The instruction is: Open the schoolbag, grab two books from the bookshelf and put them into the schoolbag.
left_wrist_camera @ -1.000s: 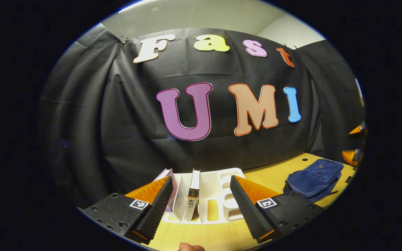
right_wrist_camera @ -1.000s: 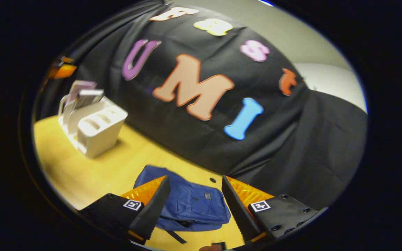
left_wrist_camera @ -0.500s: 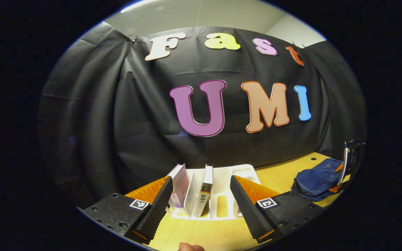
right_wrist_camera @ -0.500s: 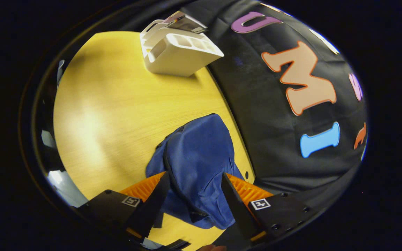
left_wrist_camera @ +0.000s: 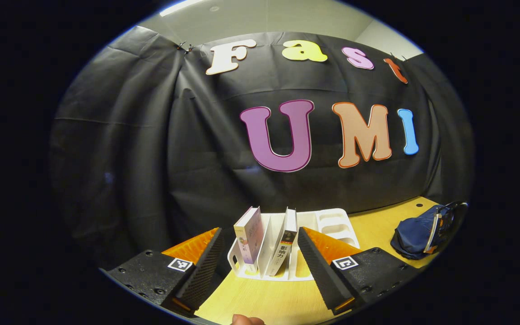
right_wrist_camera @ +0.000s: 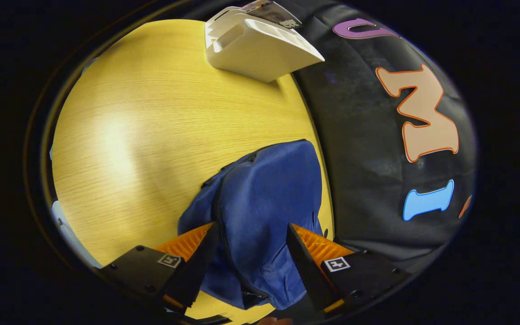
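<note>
Right gripper point(right_wrist_camera: 251, 253) hovers (fingers apart) over schoolbag point(right_wrist_camera: 264, 198).

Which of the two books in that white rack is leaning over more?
The right-hand book, with the dark band on its spine, tilts more. The pale-covered one stands straighter in the rack.

The right-hand book point(left_wrist_camera: 285, 241) in the white bookshelf point(left_wrist_camera: 327, 221) bears dark Chinese characters, "影响力", down its spine; the other book's point(left_wrist_camera: 248, 234) print is too small to read.
</note>
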Available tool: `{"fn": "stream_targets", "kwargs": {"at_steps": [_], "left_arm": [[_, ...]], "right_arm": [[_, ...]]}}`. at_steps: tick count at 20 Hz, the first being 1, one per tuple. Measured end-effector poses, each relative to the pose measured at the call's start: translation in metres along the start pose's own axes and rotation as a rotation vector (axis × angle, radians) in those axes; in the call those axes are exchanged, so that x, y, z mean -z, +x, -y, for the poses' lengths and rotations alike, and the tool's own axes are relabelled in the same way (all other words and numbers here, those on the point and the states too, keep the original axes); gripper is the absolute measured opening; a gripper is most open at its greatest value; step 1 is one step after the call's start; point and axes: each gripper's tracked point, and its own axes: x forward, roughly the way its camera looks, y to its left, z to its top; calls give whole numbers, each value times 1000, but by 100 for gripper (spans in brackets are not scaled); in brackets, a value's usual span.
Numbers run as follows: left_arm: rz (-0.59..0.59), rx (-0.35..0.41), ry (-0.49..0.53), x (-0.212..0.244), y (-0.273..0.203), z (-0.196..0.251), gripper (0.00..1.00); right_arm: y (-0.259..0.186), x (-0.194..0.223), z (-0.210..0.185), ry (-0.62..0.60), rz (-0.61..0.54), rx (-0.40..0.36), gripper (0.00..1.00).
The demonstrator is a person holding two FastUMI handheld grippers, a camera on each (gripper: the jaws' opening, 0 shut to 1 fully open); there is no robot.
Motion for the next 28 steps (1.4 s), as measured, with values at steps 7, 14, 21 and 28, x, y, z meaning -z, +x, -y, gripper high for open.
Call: {"fn": "stream_targets", "kwargs": {"at_steps": [7,14,21,28], "left_arm": [[3,8,22,-2,-2,1,96],[-6,-1,15,0,2,-1,96],[-17,-18,-17,6,6,-5,96],[-44,-35,-66,16,22,-11,96]], "right_arm": [[21,-4,-11,48,-18,-37,75],[26,7,-15,188,-72,-84,9],[21,6,-3,513,-71,-170,4],[-9,5,64,927,20,-141,2]]}}
